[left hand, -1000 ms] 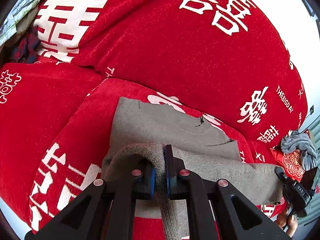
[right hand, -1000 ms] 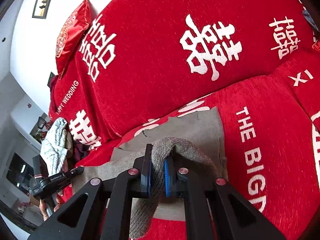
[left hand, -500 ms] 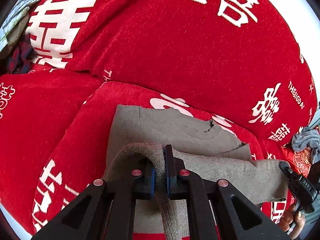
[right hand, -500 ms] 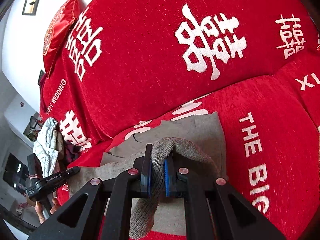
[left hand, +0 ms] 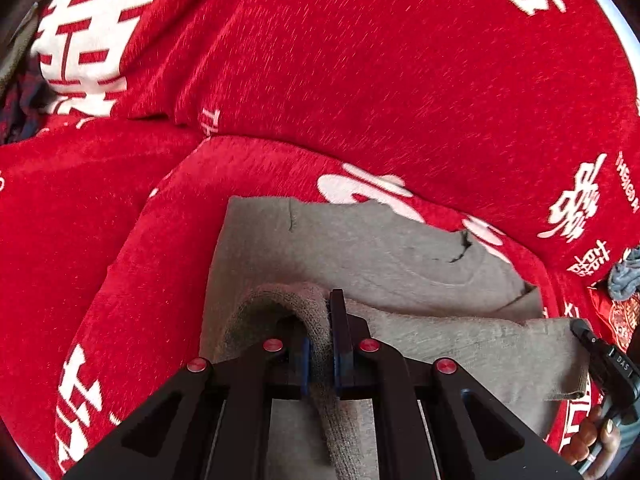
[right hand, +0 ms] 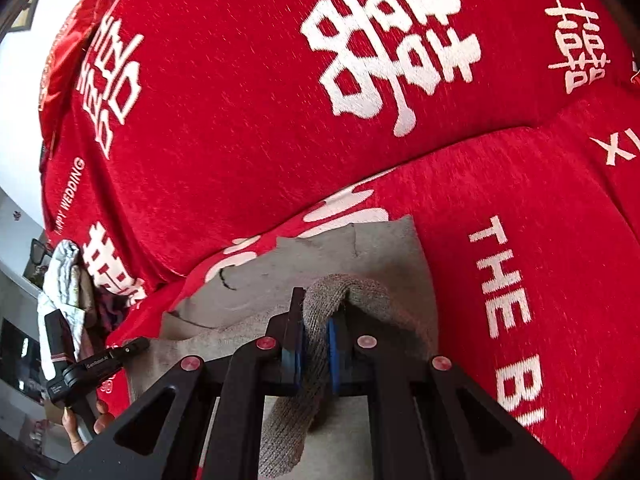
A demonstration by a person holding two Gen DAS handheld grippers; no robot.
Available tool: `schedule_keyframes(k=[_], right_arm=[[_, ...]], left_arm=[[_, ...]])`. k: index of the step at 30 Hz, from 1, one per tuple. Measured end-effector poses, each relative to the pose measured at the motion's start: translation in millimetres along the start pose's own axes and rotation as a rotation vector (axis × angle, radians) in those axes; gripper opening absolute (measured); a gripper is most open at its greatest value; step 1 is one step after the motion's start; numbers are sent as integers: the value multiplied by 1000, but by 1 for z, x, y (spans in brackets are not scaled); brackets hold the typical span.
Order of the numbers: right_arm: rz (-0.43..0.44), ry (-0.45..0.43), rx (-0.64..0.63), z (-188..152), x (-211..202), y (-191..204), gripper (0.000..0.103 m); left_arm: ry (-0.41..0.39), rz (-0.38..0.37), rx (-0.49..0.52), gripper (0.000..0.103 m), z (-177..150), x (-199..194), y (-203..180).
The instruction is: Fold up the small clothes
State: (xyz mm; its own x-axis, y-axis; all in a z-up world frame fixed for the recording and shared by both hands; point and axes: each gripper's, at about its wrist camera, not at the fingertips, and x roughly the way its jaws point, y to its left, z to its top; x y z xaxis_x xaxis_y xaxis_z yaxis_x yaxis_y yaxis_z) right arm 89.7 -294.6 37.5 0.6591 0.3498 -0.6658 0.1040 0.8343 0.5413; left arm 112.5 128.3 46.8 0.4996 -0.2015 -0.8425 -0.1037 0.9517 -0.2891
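Both tongs pinch the grey garment's (left hand: 360,256) raised hem.

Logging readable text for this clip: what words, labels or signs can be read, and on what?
"THE B…", cut off: red sofa cover.
"…PPY WEDDING": cover's backrest.
Large white double-happiness characters: across the cover.
"DAS": right gripper.
Label on left gripper: too small.
Grey sweater: no text.

The left claw (left hand: 319,360) and right claw (right hand: 316,354) have carried the sweater's (left hand: 380,256) folded hem toward the sofa's (left hand: 360,80) backrest. More collar is covered (slightly).
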Motion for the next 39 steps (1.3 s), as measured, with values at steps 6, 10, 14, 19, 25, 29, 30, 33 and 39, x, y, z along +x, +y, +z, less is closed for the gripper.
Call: schedule_keyframes(k=[6,10,14,19,25,29,30,33,39], right_arm=[[-39,21,14,4,20,-10,10],[-67,43,29,1,31,-19,10],[-105,78,17,-3,44,-23,11],[-73,110,53,-2,46,-29,26],[-34,69,14,-9,19,-16,59],[-5,83,14,-17,16,-12,59],[-13,92,13,-20,18,-12,59],[-23,102,14,-26,24,-11,59],[-17,95,2,-30,22,-11,59]], left_arm=[[26,11,-10,9,6,24,1],[49,20,-23,9,8,37,3],[89,-17,-70,10,9,48,12],[130,-67,-105,10,14,44,19],[164,-137,-136,10,10,33,28],[191,-163,-146,9,10,34,28],[161,-159,-107,9,12,31,24],[54,-157,-102,9,9,12,22],[-22,-232,-155,64,-13,-18,37]])
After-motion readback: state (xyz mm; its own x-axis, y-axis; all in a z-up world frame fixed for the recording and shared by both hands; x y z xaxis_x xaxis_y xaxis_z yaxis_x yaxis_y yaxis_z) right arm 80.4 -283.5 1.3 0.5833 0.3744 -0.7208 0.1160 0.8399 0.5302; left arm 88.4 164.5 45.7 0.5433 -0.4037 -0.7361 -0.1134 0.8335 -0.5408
